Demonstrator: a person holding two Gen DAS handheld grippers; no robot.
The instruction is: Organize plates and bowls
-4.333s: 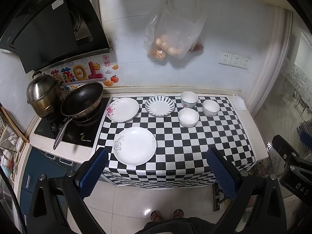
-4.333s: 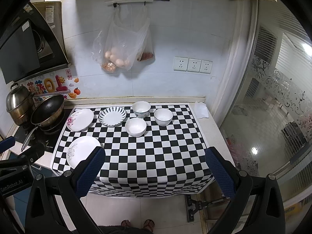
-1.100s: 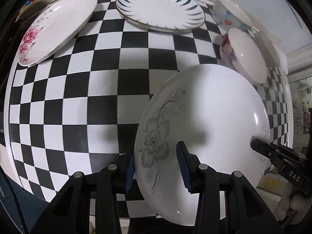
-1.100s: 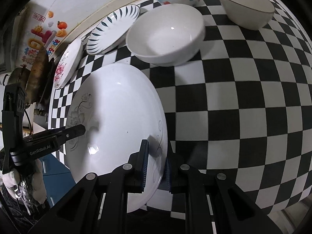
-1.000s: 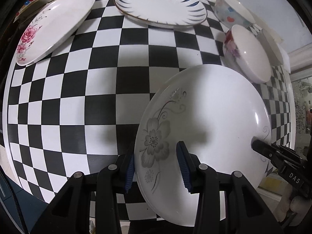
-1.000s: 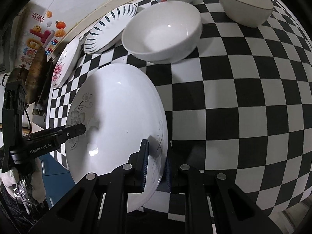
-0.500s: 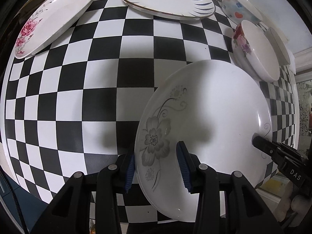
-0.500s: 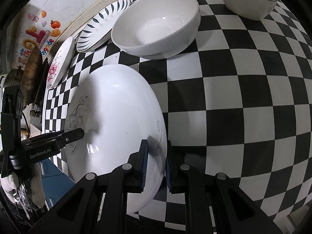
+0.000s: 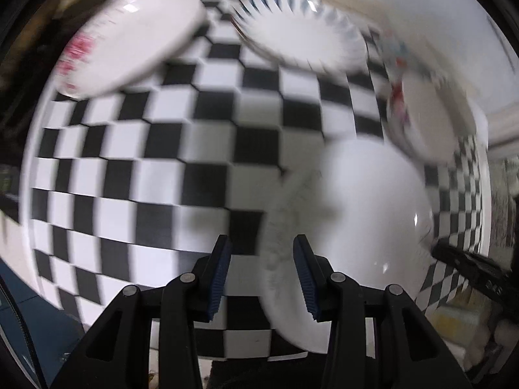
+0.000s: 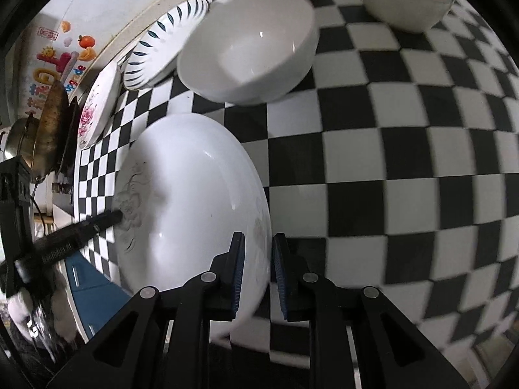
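Left wrist view blurred; patterned bowl (image 9: 421, 116) perhaps floral.
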